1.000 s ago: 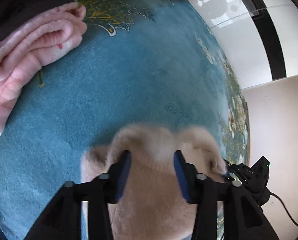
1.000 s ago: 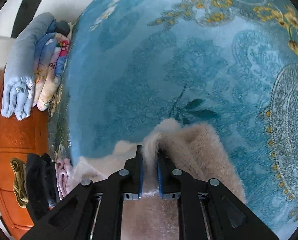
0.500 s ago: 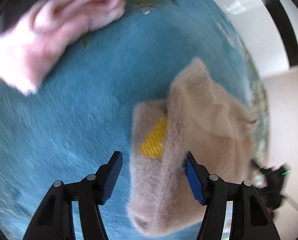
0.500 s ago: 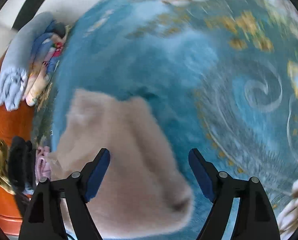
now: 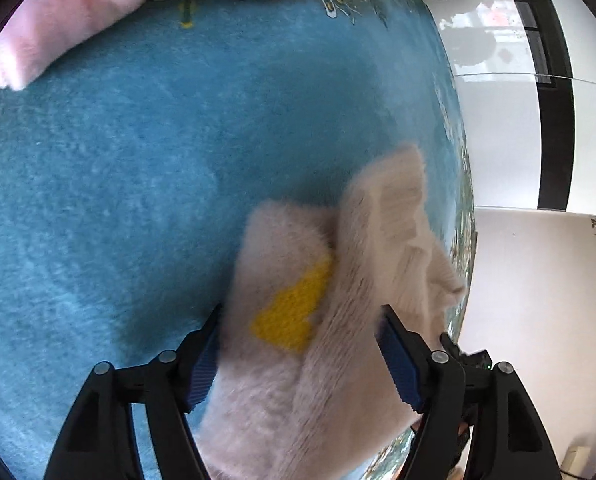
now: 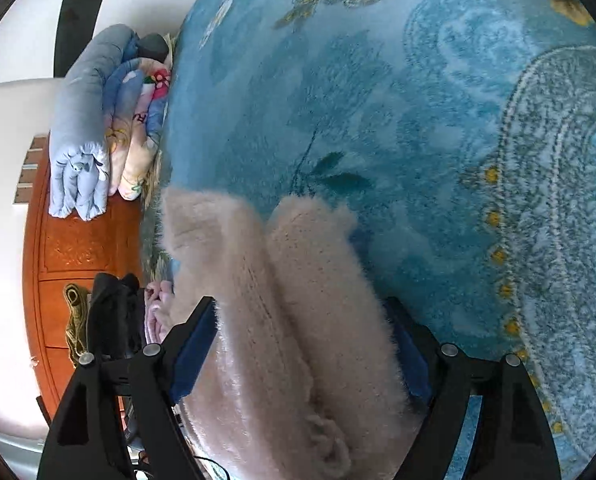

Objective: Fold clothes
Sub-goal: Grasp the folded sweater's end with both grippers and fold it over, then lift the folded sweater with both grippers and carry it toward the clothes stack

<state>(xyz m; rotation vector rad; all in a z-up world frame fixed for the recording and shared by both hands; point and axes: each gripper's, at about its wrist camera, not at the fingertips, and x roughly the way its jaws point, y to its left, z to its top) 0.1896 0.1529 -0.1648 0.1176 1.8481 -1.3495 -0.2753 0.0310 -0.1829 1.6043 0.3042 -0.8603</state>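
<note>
From my seat the fluffy beige knit sweater with a yellow patch lay bundled into 2 thick folds on the blue patterned carpet, so I judged this garment nearly done, perhaps needing tidying. A rolled pink fleece garment lay far left. My left gripper stood wide open, its jaws either side of the bundle, gripping nothing. My right gripper was equally wide, straddling the sweater.
</note>
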